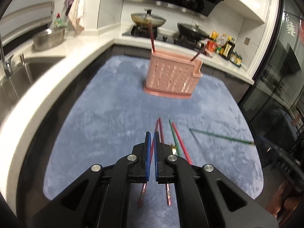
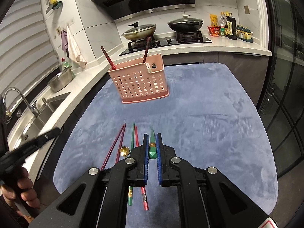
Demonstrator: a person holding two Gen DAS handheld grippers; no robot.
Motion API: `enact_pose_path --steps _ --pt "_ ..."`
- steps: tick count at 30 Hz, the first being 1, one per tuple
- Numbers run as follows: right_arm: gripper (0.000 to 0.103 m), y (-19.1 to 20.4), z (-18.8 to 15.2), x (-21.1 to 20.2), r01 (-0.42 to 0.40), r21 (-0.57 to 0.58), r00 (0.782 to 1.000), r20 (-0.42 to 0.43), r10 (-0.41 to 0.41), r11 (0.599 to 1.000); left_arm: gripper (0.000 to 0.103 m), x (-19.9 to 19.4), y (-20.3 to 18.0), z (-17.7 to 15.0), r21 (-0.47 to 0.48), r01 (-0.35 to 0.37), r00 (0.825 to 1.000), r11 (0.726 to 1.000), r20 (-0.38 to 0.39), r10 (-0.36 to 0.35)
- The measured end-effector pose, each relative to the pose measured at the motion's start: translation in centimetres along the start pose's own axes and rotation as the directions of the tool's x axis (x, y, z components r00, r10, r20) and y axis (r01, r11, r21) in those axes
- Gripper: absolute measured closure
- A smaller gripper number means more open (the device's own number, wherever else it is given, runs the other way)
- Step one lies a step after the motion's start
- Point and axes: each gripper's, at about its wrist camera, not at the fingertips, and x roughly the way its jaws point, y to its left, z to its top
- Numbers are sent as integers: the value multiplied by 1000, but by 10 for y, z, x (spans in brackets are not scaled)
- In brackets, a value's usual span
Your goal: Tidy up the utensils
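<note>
A pink perforated utensil holder [image 1: 172, 75] [image 2: 139, 79] stands on a blue mat [image 1: 114, 104] [image 2: 209, 114] with two dark red chopsticks [image 1: 152, 37] [image 2: 108, 58] in it. My left gripper [image 1: 152, 135] is shut on a purple chopstick [image 1: 154, 134]; a second purple chopstick [image 1: 161, 131] lies beside it. A green chopstick [image 1: 173, 134] and a red chopstick [image 1: 180, 142] lie just right. My right gripper [image 2: 153, 138] is shut on a green chopstick [image 2: 152, 146], which shows far right in the left wrist view [image 1: 220, 135]. In the right wrist view the purple pair [image 2: 115, 146], the green chopstick [image 2: 132, 138] and the red chopstick [image 2: 137, 138] lie to the left.
A small gold flower-shaped rest [image 2: 125, 150] [image 1: 173, 148] lies among the chopsticks. A white counter [image 1: 57, 87] with a sink [image 2: 38, 112] runs along the left. A stove with two lidded pans [image 2: 161, 28] and bottles [image 2: 228, 28] stands behind the mat.
</note>
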Motion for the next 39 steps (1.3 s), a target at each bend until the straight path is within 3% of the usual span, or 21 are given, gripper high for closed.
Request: enact_pose_path --steps 3,11,17,23,31,39 --pt "96 -1 -3 0 -3 6 1000 -6 3 1000 70 20 7 -25 -11 1 997 1000 -83 -2" --pt "96 1 -6 1 -5 10 1000 -17 5 1000 69 60 11 -80 1 -5 972 1000 -236 5" --pt "96 5 -9 4 0 4 1000 -27 1 1000 72 78 18 -98 -11 0 959 1000 -284 -3" --pt "96 7 -11 8 4 6 999 -39 -3 1000 94 79 21 -101 -10 2 961 1000 -275 -4" --pt "96 8 -9 4 2 -1 1000 -21 -2 1000 96 63 12 -92 15 17 972 1000 -236 -13" --pt "96 9 15 -8 -13 0 999 34 13 1000 96 17 10 -32 -3 29 996 1000 -79 -29"
